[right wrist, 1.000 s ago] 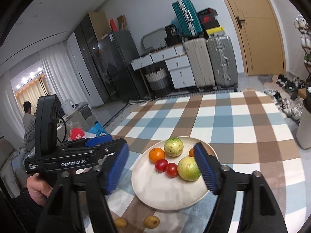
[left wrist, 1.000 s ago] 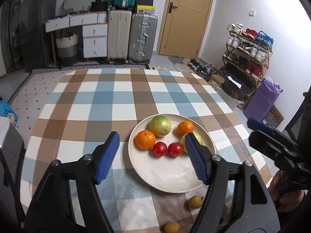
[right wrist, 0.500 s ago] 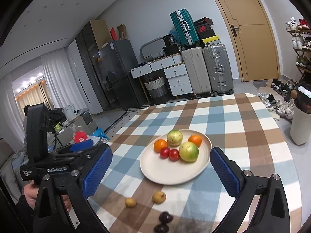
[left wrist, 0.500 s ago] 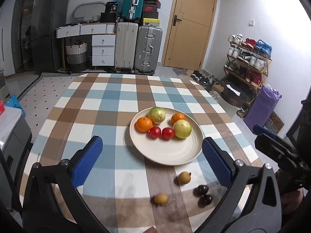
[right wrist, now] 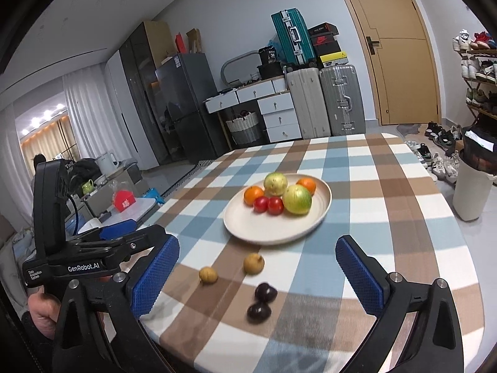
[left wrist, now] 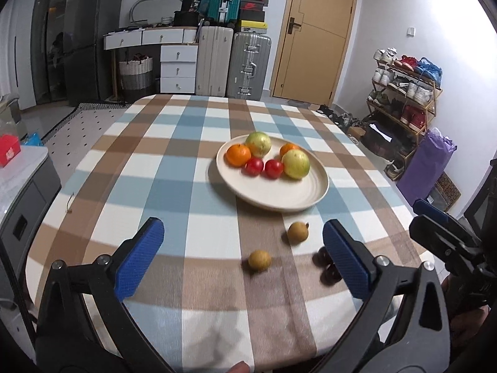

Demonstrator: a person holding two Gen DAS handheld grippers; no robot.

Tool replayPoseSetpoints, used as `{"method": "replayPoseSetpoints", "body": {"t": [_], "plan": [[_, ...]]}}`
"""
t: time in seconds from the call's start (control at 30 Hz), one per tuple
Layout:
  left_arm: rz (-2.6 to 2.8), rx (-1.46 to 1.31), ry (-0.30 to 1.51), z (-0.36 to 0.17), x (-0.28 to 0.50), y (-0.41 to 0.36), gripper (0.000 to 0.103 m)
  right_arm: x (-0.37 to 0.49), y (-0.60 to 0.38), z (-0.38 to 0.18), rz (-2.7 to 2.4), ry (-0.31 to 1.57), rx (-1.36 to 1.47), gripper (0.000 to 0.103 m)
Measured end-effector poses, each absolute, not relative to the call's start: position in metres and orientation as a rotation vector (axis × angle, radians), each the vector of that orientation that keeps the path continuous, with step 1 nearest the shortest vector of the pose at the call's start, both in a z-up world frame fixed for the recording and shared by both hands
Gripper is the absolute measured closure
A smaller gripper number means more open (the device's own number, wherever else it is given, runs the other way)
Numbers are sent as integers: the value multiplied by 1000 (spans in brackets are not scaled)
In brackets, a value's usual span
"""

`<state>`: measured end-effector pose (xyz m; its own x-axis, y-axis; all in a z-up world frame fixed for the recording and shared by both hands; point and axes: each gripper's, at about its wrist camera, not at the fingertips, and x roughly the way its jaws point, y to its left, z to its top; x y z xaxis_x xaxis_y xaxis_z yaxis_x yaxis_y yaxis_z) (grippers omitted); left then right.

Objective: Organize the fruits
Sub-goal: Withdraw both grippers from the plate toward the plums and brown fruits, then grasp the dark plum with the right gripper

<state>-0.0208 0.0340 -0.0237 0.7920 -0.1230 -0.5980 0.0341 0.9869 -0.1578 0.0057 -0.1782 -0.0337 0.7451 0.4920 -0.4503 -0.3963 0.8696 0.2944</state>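
Observation:
A cream plate (left wrist: 273, 191) (right wrist: 257, 230) on the checked tablecloth holds two oranges (left wrist: 238, 155), two green-yellow guavas (left wrist: 295, 160) and two red tomatoes (left wrist: 273, 168). In front of the plate lie two small tan fruits (left wrist: 298, 232) (left wrist: 259, 260) (right wrist: 253, 263) (right wrist: 208, 274) and two dark plums (right wrist: 266, 292) (right wrist: 259, 311) (left wrist: 330, 275). My left gripper (left wrist: 245, 261) is open and empty, above the near table edge. My right gripper (right wrist: 257, 276) is open and empty, hovering over the loose fruits.
The table (left wrist: 174, 168) has a rounded edge close to me. Beyond it stand suitcases (left wrist: 251, 65), white drawers (left wrist: 178, 68), a dark cabinet (left wrist: 84, 37), a door (left wrist: 313, 34) and a shoe rack (left wrist: 403, 93). A purple bag (left wrist: 428, 161) stands at right.
Both grippers have pulled back from the plate toward the near table edge and opened wider. The loose tan fruits and plums have come into view in front of the plate.

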Motion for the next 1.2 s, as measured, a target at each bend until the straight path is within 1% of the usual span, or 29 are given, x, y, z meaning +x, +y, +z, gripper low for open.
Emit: {"method": "replayPoseSetpoints", "body": {"t": [0.4,0.63,0.77,0.83,0.9,1.07,1.13,1.17,1.2], "plan": [[-23,-225,664,-60,-37,51,1,-3,-167,-79,466,653,179,1],[-23,-197,682,-76,-37,50,1,0,-156,-94,463,678,155,1],[-33,-197,699,-87,-36,50,1,5,-152,-100,472,700,146,3],[-35,-194,705,-90,-36,50,1,8,-149,-104,487,715,145,5],[-33,-190,711,-94,-35,50,1,10,-147,-107,487,725,137,15],[-42,-202,719,-99,-33,54,1,17,-144,-115,487,751,142,28],[-44,-203,718,-99,-33,54,1,19,-142,-117,503,762,139,39],[-46,-202,719,-100,-33,55,1,19,-140,-118,513,768,133,48],[-48,-201,721,-100,-32,55,1,20,-137,-120,516,772,120,52]]}}
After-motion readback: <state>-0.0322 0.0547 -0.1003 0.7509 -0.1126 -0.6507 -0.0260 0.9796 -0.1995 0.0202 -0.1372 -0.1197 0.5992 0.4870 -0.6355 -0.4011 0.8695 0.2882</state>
